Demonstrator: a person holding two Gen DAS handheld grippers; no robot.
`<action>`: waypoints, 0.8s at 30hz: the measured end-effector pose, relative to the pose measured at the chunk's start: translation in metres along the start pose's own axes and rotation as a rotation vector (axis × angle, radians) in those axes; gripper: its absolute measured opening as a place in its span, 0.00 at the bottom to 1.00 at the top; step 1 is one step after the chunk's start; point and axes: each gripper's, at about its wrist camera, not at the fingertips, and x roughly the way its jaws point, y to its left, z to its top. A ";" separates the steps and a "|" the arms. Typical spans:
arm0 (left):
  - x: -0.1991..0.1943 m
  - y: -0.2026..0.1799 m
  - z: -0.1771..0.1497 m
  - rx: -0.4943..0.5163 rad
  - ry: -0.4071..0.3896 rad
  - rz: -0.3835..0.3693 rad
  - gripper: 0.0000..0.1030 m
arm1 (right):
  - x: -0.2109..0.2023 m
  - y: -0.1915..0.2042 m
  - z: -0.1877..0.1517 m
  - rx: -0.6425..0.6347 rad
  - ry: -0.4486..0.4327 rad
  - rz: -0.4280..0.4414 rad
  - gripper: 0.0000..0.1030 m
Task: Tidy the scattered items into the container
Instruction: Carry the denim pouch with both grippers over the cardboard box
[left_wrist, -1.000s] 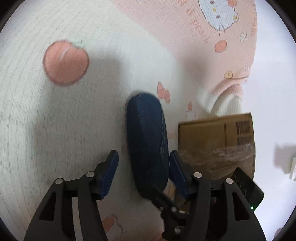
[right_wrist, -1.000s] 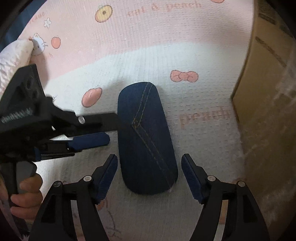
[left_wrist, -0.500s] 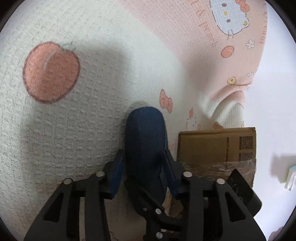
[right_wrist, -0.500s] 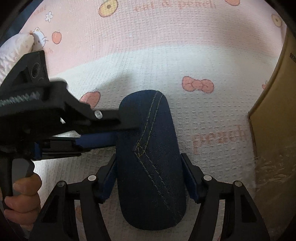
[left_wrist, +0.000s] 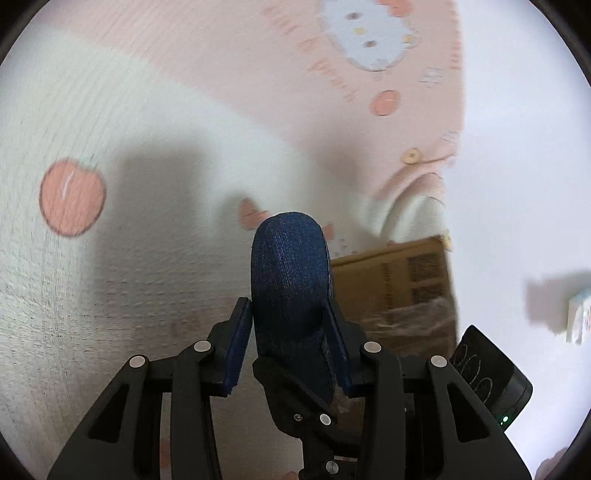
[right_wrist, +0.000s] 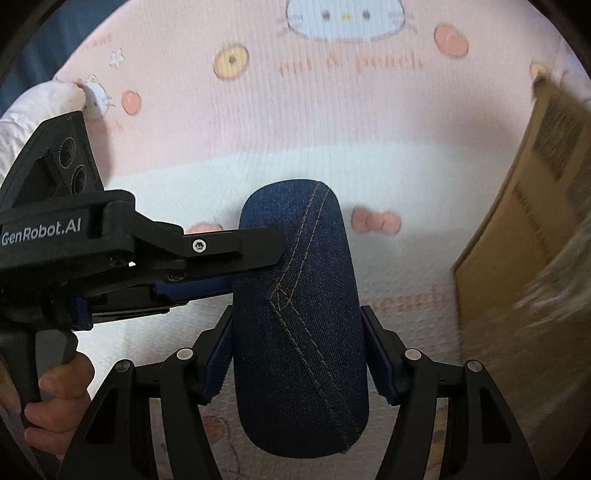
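A dark blue denim case (right_wrist: 301, 325), oval with tan stitching, is held by both grippers above the pink and white blanket (right_wrist: 332, 122). My right gripper (right_wrist: 299, 350) is shut on its long sides. My left gripper (left_wrist: 290, 341) is shut on it from the side; in the right wrist view it (right_wrist: 236, 254) reaches in from the left. The case also shows in the left wrist view (left_wrist: 290, 280), end on. A brown cardboard box (right_wrist: 528, 266) stands at the right, and shows behind the case in the left wrist view (left_wrist: 399, 284).
The blanket (left_wrist: 147, 184) bears peach, bow and cat prints. Clear plastic wrap (left_wrist: 417, 317) covers part of the box. A white wall and a small white object (left_wrist: 578, 319) are at the far right of the left wrist view.
Both grippers closed on the denim case, which lay on the blanket one second ago. The case has since risen off the blanket with both grippers on it.
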 end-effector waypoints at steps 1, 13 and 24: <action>-0.003 -0.007 -0.001 0.020 -0.008 -0.005 0.42 | -0.010 0.003 0.002 -0.009 -0.016 -0.003 0.60; -0.045 -0.096 -0.008 0.208 -0.106 -0.121 0.42 | -0.086 0.010 0.026 -0.071 -0.137 -0.046 0.59; -0.024 -0.174 -0.002 0.322 -0.116 -0.180 0.42 | -0.147 -0.030 0.051 -0.028 -0.230 -0.068 0.59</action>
